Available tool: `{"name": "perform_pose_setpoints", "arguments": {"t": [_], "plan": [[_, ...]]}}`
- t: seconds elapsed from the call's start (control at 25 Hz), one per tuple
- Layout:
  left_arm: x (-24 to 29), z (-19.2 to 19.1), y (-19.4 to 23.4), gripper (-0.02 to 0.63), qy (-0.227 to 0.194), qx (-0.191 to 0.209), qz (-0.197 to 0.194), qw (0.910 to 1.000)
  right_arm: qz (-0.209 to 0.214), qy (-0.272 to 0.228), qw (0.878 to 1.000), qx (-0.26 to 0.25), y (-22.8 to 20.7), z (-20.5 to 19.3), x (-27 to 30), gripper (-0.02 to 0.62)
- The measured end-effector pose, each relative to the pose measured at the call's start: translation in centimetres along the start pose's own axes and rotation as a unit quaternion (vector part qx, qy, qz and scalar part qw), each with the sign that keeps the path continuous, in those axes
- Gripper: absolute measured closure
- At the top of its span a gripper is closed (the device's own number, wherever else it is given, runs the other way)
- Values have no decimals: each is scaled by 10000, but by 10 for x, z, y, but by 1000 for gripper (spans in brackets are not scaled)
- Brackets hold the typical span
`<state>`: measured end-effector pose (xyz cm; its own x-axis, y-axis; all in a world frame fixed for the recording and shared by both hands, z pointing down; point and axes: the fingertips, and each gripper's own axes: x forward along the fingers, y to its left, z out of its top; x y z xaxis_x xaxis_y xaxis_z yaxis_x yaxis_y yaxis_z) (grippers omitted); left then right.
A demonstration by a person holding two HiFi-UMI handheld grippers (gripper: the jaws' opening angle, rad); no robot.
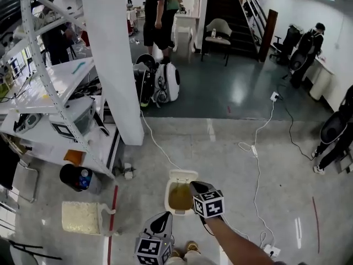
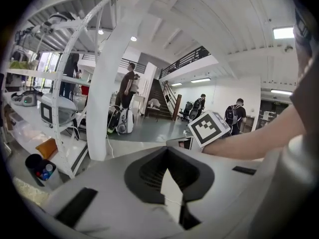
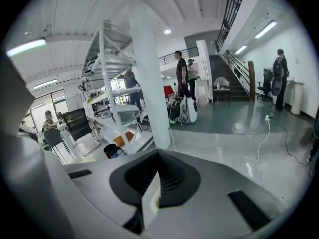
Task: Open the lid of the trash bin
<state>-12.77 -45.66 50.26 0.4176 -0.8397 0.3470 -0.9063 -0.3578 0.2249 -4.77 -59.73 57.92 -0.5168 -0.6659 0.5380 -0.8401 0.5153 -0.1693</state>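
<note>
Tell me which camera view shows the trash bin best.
The head view. It looks steeply down into the trash bin on the floor, with its lid open and the inside visible. The left gripper view and the right gripper view point forward, above the bin, and show no clear part of it.

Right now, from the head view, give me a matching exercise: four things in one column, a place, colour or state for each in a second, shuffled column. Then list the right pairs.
Things
1. trash bin lid
2. bucket
3. chair
4. backpack

Descriptions
A. black and round, with something blue inside
B. white, standing on the floor beside the pillar
C. tipped up, open
D. pale, standing by the stairs

Pairs: 1-C, 2-A, 3-D, 4-B
</note>
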Motion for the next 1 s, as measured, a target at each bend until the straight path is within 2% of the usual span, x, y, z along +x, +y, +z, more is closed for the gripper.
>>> {"name": "perform_pose_setpoints", "arguments": {"t": [0.12, 0.44, 0.76, 0.88, 1.0], "plan": [[-5, 23, -11, 606, -336, 94, -55, 9994, 76, -535, 9984, -170, 11, 40, -40, 561], [-24, 60, -31, 606, -662, 274, -113, 9974, 363, -1633, 9848, -468, 43, 108, -142, 561], [-34, 79, -39, 605, -847, 371, -183, 9955, 757, -1901, 9741, -966, 84, 105, -202, 561], [-34, 80, -41, 606, -858, 472, -164, 9951, 881, -2022, 9684, -1164, 94, 95, -211, 561], [-35, 79, -38, 606, -857, 562, -122, 9947, 940, -2116, 9662, -1135, 95, 84, -206, 561]]}}
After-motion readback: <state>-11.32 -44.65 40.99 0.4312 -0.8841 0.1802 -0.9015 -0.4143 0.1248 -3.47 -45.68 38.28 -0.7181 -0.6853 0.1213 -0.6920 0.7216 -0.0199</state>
